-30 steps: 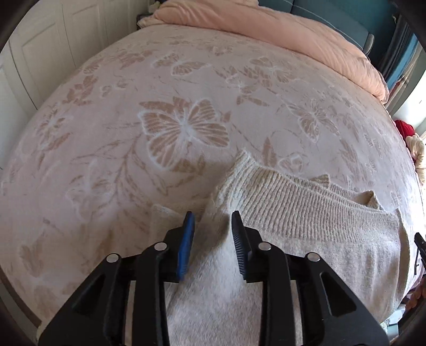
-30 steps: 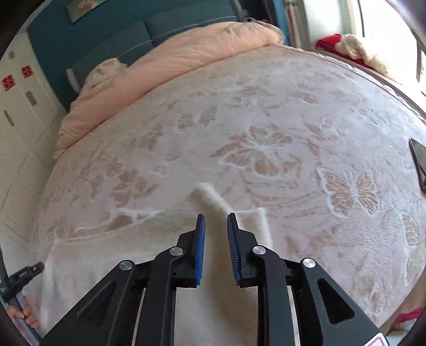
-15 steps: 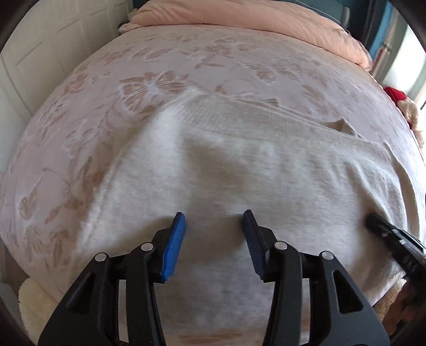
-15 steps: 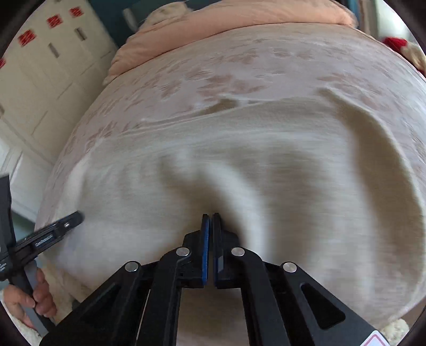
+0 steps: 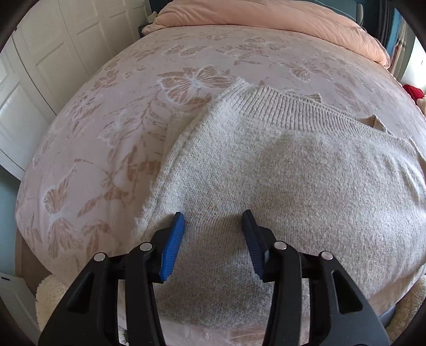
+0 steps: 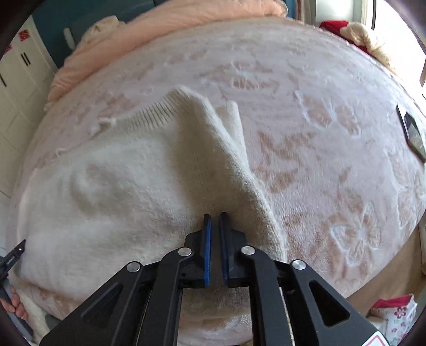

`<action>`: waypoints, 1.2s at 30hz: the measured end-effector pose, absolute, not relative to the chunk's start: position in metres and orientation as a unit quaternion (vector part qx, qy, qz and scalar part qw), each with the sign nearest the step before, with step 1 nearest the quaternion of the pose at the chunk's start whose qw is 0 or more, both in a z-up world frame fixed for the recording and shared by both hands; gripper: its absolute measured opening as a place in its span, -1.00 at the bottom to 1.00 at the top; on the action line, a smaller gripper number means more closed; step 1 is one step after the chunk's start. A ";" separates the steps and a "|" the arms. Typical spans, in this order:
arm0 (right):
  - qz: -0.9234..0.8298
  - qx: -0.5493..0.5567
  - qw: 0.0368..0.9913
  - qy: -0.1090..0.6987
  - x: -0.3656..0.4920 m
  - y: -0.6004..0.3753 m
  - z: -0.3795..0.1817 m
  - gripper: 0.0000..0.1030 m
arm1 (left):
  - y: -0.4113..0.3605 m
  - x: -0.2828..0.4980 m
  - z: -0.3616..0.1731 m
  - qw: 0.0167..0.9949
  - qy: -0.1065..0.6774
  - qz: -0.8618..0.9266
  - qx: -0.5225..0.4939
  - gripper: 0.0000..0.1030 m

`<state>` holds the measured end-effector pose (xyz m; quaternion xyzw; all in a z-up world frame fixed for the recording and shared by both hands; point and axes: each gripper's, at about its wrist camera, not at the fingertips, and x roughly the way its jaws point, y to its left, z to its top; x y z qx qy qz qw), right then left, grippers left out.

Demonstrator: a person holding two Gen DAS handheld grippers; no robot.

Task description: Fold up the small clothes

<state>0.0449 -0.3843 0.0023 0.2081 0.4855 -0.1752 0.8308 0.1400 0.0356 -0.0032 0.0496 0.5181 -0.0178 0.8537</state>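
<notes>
A bedroom: a wide bed covered by a pale pink bedspread with a tan butterfly pattern (image 5: 111, 149), a peach duvet bunched at its head (image 5: 266, 18), and white panelled wardrobe doors (image 5: 53, 53) along one side.

In the left wrist view, the cream fuzzy knit sweater with a ribbed hem (image 5: 293, 170) lies on the near part of the bed, its ribbed band turned toward the far side and one folded edge running down to the left. The left gripper (image 5: 214, 226) hovers low over the knit with its blue-padded jaws spread wide, holding nothing.

In the right wrist view, the sweater (image 6: 119, 186) shows a raised ridge of cloth running from the ribbed corner toward the right gripper (image 6: 215, 226). Its jaws stand with only a narrow gap; whether cloth is pinched there I cannot tell. A dark phone-like slab (image 6: 411, 133) lies well apart on the right.

To fold well, each gripper should probably take the near edge through both layers, then carry it level toward the ribbed band so no ridge stays trapped.
</notes>
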 end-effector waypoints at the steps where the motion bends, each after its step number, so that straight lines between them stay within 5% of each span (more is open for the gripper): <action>1: -0.169 0.212 0.839 0.472 0.047 -0.381 0.013 -0.83 | 0.036 0.140 -0.003 0.853 0.519 -0.019 0.049 -0.15; 5: -0.170 0.180 0.864 0.439 0.073 -0.380 0.046 -0.60 | 0.039 0.136 -0.001 0.852 0.521 -0.023 0.049 -0.15; 7: -0.189 0.164 0.865 0.436 0.090 -0.389 0.046 0.00 | 0.038 0.137 -0.003 0.852 0.521 -0.022 0.051 -0.15; 9: -0.210 0.154 0.849 0.459 0.107 -0.402 0.034 0.12 | 0.036 0.137 -0.004 0.851 0.521 -0.020 0.055 -0.14; 12: -0.183 0.185 0.828 0.497 0.123 -0.411 0.008 0.12 | 0.037 0.138 -0.004 0.850 0.524 -0.019 0.050 -0.14; 14: -0.161 0.177 0.825 0.512 0.129 -0.409 0.002 -0.34 | 0.038 0.139 -0.005 0.850 0.525 -0.019 0.047 -0.13; 15: -0.154 0.172 0.830 0.507 0.130 -0.410 0.007 -0.88 | 0.039 0.140 -0.006 0.849 0.526 -0.020 0.047 -0.11; 18: -0.168 0.214 0.846 0.458 0.120 -0.436 0.024 -0.87 | 0.040 0.143 -0.008 0.847 0.529 -0.021 0.047 -0.08; 23: -0.175 0.200 0.820 0.507 0.131 -0.451 -0.008 -0.82 | 0.041 0.148 -0.012 0.847 0.529 -0.020 0.041 -0.03; 27: -0.163 0.225 0.849 0.449 0.107 -0.426 0.037 -0.61 | 0.041 0.148 -0.010 0.847 0.530 -0.020 0.033 -0.01; 30: -0.125 0.238 0.868 0.418 0.065 -0.386 0.062 -0.20 | 0.052 0.137 0.005 0.853 0.520 -0.038 -0.007 0.01; 36: -0.033 0.252 0.845 0.471 -0.017 -0.293 0.022 0.01 | 0.089 0.079 0.027 0.844 0.508 -0.074 -0.157 0.48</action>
